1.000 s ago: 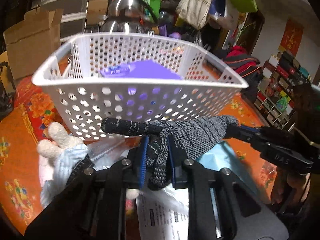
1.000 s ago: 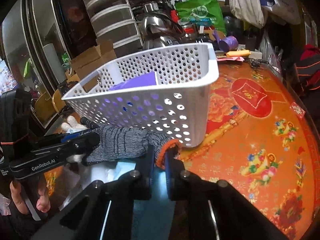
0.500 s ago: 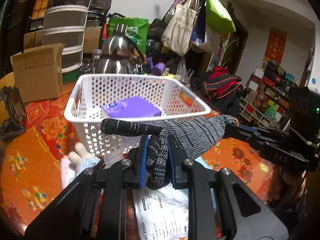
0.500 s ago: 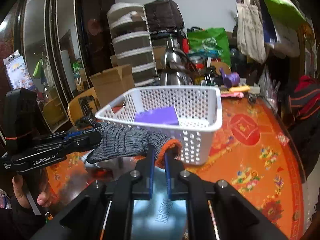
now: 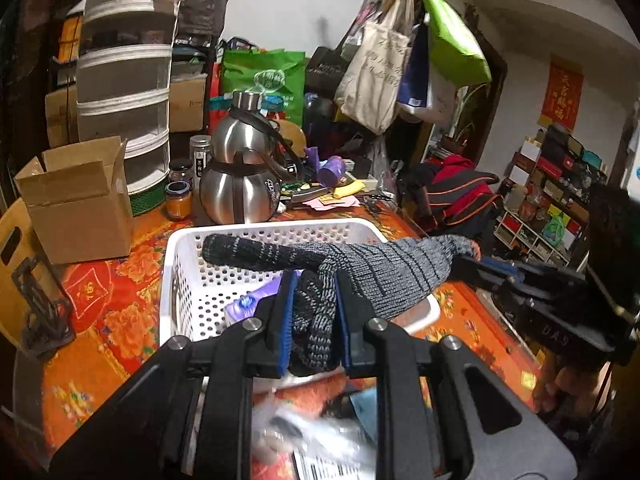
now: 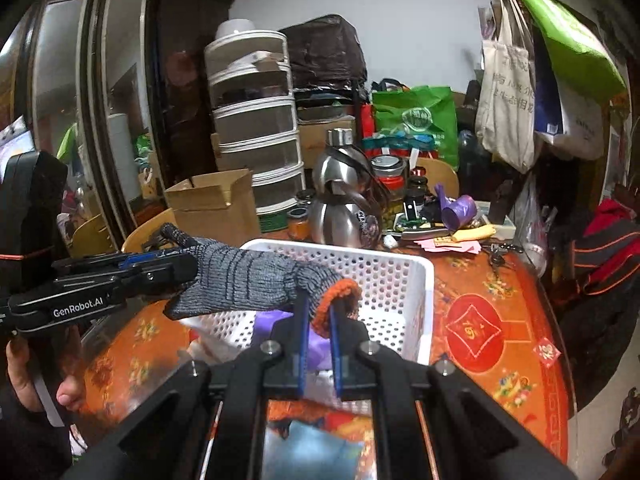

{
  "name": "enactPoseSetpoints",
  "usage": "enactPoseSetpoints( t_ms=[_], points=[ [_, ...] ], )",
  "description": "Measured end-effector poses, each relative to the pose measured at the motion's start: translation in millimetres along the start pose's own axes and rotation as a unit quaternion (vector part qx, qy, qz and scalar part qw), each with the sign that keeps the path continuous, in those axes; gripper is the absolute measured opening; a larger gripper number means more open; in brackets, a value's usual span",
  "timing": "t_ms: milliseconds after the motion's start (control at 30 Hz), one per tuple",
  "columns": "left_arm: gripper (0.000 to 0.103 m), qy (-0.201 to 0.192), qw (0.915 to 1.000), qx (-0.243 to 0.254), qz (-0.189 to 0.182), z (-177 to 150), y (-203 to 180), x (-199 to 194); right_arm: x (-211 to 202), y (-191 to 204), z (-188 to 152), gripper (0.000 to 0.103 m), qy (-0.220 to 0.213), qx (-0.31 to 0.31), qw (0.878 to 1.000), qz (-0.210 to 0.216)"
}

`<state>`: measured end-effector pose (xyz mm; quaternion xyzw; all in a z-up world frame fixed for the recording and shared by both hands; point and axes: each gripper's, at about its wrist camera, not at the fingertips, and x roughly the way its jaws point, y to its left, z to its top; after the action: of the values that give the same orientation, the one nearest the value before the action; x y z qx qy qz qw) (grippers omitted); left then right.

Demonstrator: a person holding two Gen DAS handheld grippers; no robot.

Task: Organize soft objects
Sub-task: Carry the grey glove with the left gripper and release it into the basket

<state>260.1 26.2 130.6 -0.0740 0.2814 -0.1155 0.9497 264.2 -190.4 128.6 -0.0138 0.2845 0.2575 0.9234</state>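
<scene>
A grey knitted glove point(image 5: 372, 276) with an orange cuff point(image 6: 336, 296) hangs stretched between both grippers, above the near side of a white perforated basket point(image 5: 176, 280). My left gripper point(image 5: 314, 320) is shut on the glove's finger end. My right gripper point(image 6: 318, 320) is shut on the cuff. Each gripper shows in the other's view: the right gripper point(image 5: 496, 276) at the right, the left gripper point(image 6: 160, 268) at the left with a hand under it. A purple packet point(image 5: 256, 300) lies inside the basket point(image 6: 400, 280).
The basket stands on a round table with an orange flowered cloth point(image 6: 500, 328). Behind it are steel kettles point(image 5: 240, 188), jars, a cardboard box point(image 5: 80, 196) and stacked white drawers point(image 5: 124, 92). Blurred paper and plastic packets point(image 5: 320, 440) lie below the grippers.
Both grippers have risen together with the glove stretched between them. The basket, which stood level with the glove, now lies below and beyond it, its inside in view.
</scene>
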Motion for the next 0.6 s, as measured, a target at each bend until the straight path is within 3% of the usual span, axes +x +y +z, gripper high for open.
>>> enactPoseSetpoints(
  t_ms=[267,600],
  points=[
    [0.017,0.049,0.9984,-0.01,0.027,44.3,21.5,79.5,73.1,-26.1,17.1,0.007,0.044,0.0,0.999,-0.03],
    [0.017,0.113,0.991,-0.044,0.056,41.2,54.7,168.8,143.8,-32.6,10.9,0.007,0.09,-0.006,0.994,-0.058]
  ],
)
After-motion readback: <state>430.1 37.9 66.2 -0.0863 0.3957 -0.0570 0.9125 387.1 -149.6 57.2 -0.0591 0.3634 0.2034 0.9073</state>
